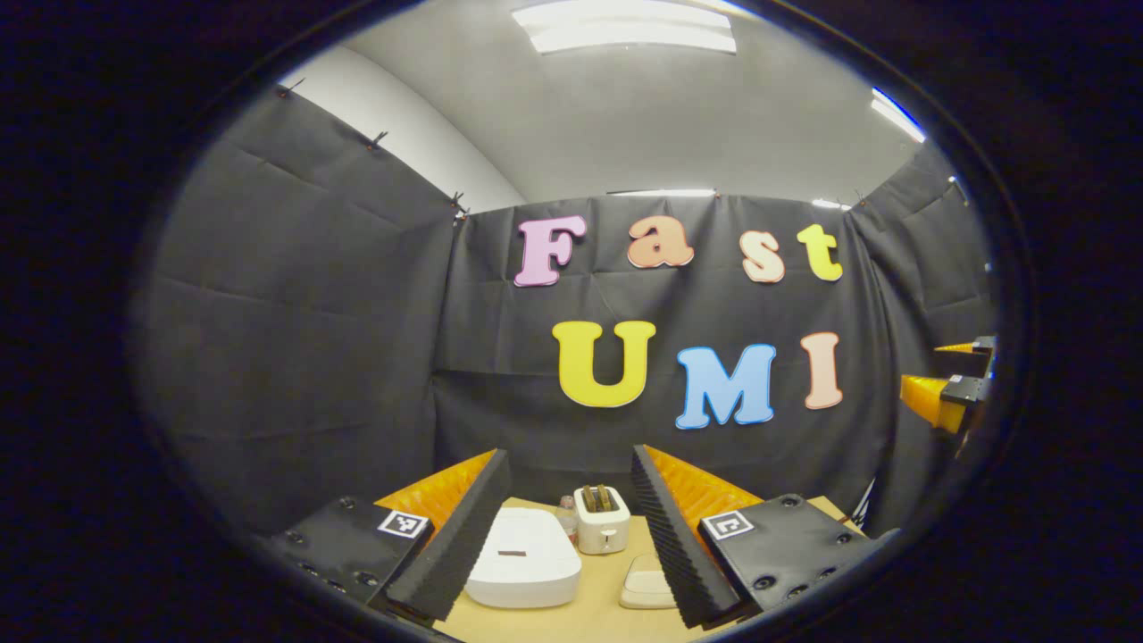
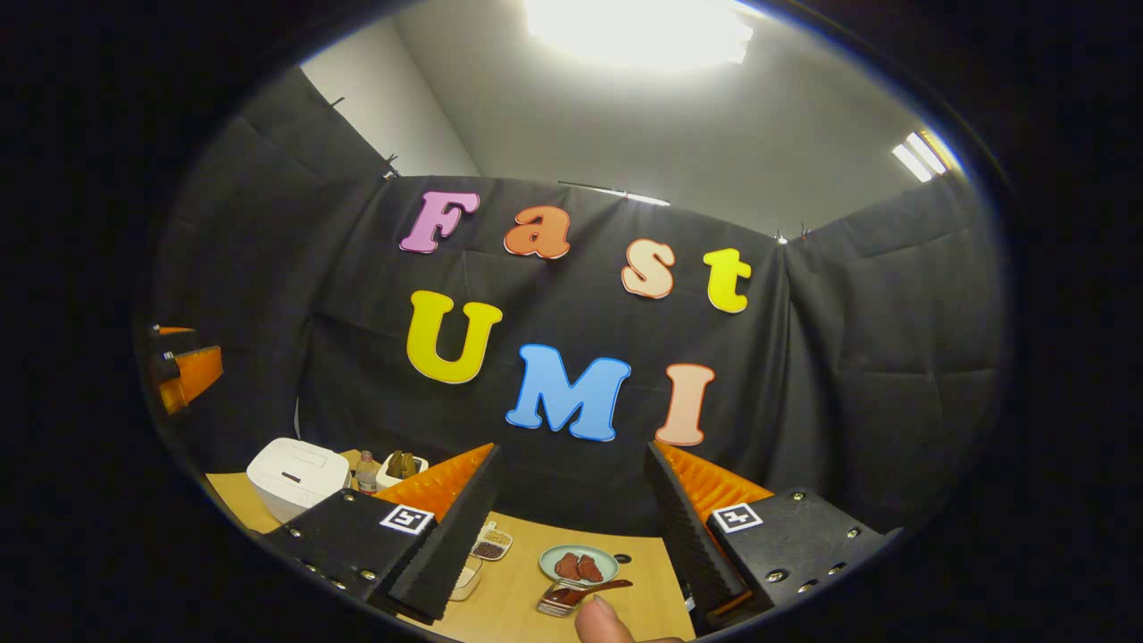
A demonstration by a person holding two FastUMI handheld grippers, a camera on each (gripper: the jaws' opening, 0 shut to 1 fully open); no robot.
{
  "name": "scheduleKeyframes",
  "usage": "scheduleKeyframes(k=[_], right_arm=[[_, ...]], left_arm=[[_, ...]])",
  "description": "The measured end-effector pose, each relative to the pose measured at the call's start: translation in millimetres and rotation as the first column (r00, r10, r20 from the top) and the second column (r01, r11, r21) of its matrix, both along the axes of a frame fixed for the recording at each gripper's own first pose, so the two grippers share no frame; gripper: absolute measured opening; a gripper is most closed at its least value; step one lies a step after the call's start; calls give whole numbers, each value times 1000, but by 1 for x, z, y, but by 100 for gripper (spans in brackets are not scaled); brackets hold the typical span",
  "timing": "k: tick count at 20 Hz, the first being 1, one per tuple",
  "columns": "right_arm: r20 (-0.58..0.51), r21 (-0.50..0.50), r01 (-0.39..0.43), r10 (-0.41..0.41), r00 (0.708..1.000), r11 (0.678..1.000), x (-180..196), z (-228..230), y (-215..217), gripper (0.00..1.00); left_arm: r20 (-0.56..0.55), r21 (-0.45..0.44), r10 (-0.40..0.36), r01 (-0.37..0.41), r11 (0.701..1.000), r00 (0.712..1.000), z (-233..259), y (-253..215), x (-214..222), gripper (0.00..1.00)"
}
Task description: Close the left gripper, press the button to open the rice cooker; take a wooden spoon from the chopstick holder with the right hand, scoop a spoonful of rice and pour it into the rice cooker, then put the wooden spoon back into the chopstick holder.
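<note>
left tongs: spread wide, nothing between them, held high over the desk. My guess is they're just lining up, since the task wants them closed before poking the button.
rice cooker: white, lid down, sitting on the desk right below the left tongs, so it's already in the line of approach. Can't make out the button itself from here.
toaster: just behind the cooker, with a small bottle beside it. Both clear of the path, I think.
flat pale thing: lies on the desk right of the cooker, can't tell what it is.
right tongs: also wide and empty, up in the air, probably waiting their turn.
small dishes: 2 or so near the left finger, contents too small to call.
plate: dark pieces on it.
spoon: dark one resting across a little tray in front of the plate. No clue if that's the wooden one.
fingertip: pokes in at the bottom edge.
</note>
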State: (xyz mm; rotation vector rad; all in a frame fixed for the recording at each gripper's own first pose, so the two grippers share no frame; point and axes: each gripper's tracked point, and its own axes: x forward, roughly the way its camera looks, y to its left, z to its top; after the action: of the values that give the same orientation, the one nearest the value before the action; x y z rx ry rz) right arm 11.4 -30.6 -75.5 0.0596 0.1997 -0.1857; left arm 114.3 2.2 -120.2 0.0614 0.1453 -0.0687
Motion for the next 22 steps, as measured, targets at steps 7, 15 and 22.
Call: scheduleKeyframes(k=[7,15,22], right_arm=[[-75,-67,102,-107,991,992,4,-3,3,97],[-186,-156,148,-176,967,977,1,-17,16,98],[-240,-200,151,-198,950,968,4,-28,21,95]], left_arm=[[-228,97,59,-37,995,972,-137,53,77,42],[-509,147,149,-85,985,848,-314,93,139,9],[-713,187,198,-90,978,673,-416,106,151,9]])
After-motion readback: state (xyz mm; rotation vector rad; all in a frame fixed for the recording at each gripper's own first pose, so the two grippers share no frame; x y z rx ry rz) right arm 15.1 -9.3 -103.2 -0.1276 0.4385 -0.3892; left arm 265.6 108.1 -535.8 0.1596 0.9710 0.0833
